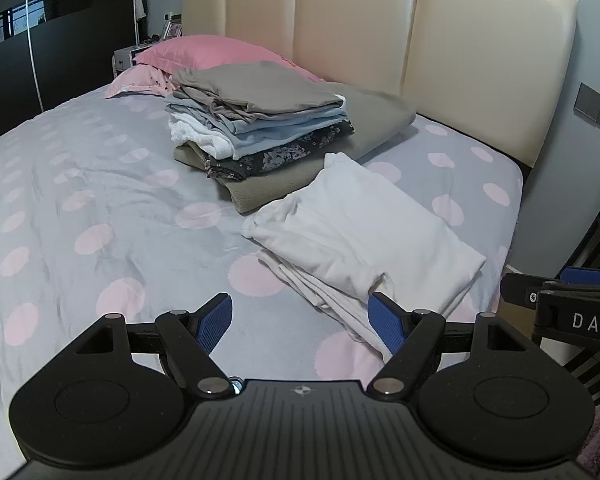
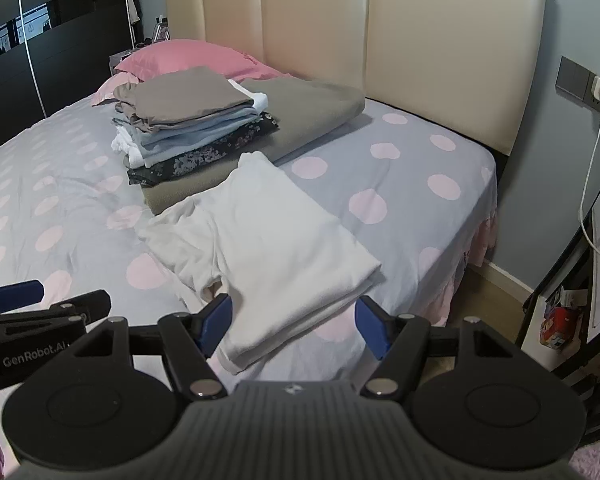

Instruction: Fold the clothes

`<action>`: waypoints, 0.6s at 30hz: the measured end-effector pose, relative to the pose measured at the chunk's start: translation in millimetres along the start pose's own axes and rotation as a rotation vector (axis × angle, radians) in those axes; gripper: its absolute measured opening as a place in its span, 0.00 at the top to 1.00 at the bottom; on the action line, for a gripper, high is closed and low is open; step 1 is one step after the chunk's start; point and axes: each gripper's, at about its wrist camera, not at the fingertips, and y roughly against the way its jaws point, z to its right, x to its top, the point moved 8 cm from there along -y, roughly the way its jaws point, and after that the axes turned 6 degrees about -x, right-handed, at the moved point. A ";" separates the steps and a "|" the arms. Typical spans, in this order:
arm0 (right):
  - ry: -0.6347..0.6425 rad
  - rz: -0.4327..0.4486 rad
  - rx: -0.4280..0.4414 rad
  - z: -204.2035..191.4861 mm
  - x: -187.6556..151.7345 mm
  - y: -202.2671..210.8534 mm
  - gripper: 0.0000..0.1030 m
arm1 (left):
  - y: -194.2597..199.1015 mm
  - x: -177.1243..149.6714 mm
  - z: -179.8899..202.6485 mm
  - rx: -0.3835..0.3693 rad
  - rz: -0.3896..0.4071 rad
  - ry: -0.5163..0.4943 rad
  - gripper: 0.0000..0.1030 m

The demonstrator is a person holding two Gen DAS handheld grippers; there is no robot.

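Left wrist view: left gripper (image 1: 300, 322), jaws apart and empty, hangs over the near edge of the white garment (image 1: 364, 236), which lies partly folded on the dotted bedsheet (image 1: 80, 184); a stack of folded clothes (image 1: 256, 120) sits beyond it, the pink pillow (image 1: 204, 54) farther still. Right wrist view: right gripper (image 2: 294, 322), jaws likewise apart and empty, faces the same garment's near right corner, its loose left flap seemingly a sleeve, so take both near corners evenly and fold away without nudging the stack.

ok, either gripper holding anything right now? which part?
Nothing held. Left gripper and right gripper both stand open over the near edge of the folded white garment; no pad presses on the cloth.
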 end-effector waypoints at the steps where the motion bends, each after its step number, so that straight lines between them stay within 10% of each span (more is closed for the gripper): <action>1: 0.000 0.001 0.000 -0.3 0.1 0.3 0.32 | 0.0 -0.1 0.2 0.002 0.001 -0.003 0.28; 18: -0.001 0.019 0.016 -2.5 2.1 4.9 0.32 | 2.5 -0.6 2.1 0.013 0.009 -0.041 0.28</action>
